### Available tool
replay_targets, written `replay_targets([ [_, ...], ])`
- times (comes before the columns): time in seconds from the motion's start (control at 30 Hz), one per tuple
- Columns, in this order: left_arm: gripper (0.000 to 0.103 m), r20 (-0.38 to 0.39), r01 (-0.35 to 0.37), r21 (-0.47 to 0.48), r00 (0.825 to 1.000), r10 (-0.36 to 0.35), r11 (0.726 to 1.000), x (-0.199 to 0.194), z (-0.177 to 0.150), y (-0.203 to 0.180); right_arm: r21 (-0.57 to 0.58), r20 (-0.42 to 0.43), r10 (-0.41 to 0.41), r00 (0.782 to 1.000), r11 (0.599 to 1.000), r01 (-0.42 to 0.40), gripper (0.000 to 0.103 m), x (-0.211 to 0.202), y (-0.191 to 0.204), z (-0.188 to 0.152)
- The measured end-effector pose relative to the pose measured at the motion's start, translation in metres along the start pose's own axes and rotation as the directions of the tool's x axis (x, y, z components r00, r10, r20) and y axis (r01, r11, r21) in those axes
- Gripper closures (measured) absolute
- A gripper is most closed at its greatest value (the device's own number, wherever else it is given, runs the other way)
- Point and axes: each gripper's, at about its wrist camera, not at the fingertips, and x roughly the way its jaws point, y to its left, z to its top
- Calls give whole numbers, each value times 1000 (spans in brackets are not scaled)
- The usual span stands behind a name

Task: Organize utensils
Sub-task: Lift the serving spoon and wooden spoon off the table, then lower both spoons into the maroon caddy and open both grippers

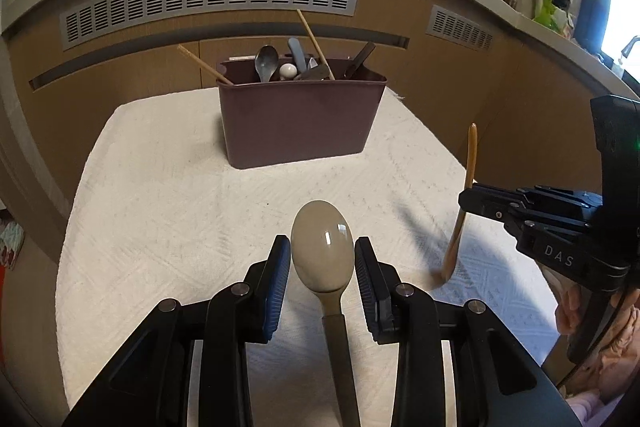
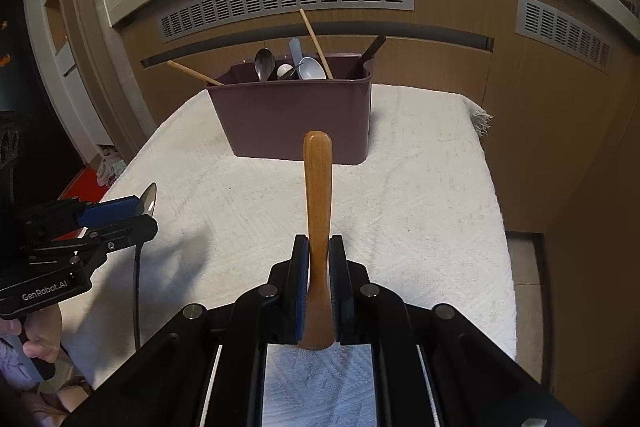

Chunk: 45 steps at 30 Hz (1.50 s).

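Two utensils are off the white cloth [image 1: 168, 211] at this moment, one in each gripper. The right gripper [image 2: 319, 291] has its fingers pressed against the sides of a wooden utensil [image 2: 317, 203], which stands almost upright with its rounded end pointing up; in the left wrist view its lower end hangs just above the cloth near the right edge. The left gripper [image 1: 322, 279] has a beige spoon [image 1: 322, 251] between its fingers. The bowl of the spoon sits in the gap, and small spaces show on both sides of it, so the fingers look partly spread; I cannot tell if they really pinch the spoon or where it is supported.

The brown caddy [image 1: 298, 123] stands at the far edge of the cloth, near the middle, in front of the cabinet. It already holds chopsticks [image 1: 316, 43], a metal spoon [image 1: 267, 62] and some other pieces.

I judge that the step in hand is the carrying of these two utensils toward the caddy. The next move calls for lifting each one higher than the caddy rim, bringing it over a free place, and letting it go with the handle or bowl pointing down. The sticking-out chopsticks could be hit, so the approach should come from above.
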Motion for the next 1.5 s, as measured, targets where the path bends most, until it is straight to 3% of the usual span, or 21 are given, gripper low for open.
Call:
replay_targets([
  [0.5, 69, 93, 9, 15, 996, -10, 1000, -27, 17, -10, -8, 35, -5, 999, 1000, 5, 95, -12, 3, 6],
  [0.7, 69, 173, 5, 24, 985, -9, 1000, -39, 40, -13, -14, 62, 4, 998, 1000, -3, 95, -16, 4, 17],
  [0.87, 70, 300, 2, 48, 954, -16, 999, -70, 97, -13, -34, 171, 24, 985, 999, -19, 95, -41, 1, 67],
  [1.03, 70, 471, -103, 103, 881, 43, 989, -99, 167, -15, -88, 338, -15, 941, 995, 48, 95, -78, 2, 144],
  [1.13, 70, 510, -141, 97, 857, 72, 985, -99, 197, -7, -93, 388, -57, 920, 991, 101, 95, -81, 3, 181],
  [1.27, 70, 512, -163, 79, 853, 100, 983, -83, 221, 8, -93, 398, -73, 915, 989, 119, 95, -68, 2, 205],
  [1.5, 70, 475, -193, 39, 867, 151, 980, -46, 220, 30, -95, 365, -67, 928, 990, 109, 95, -33, 1, 214],
])
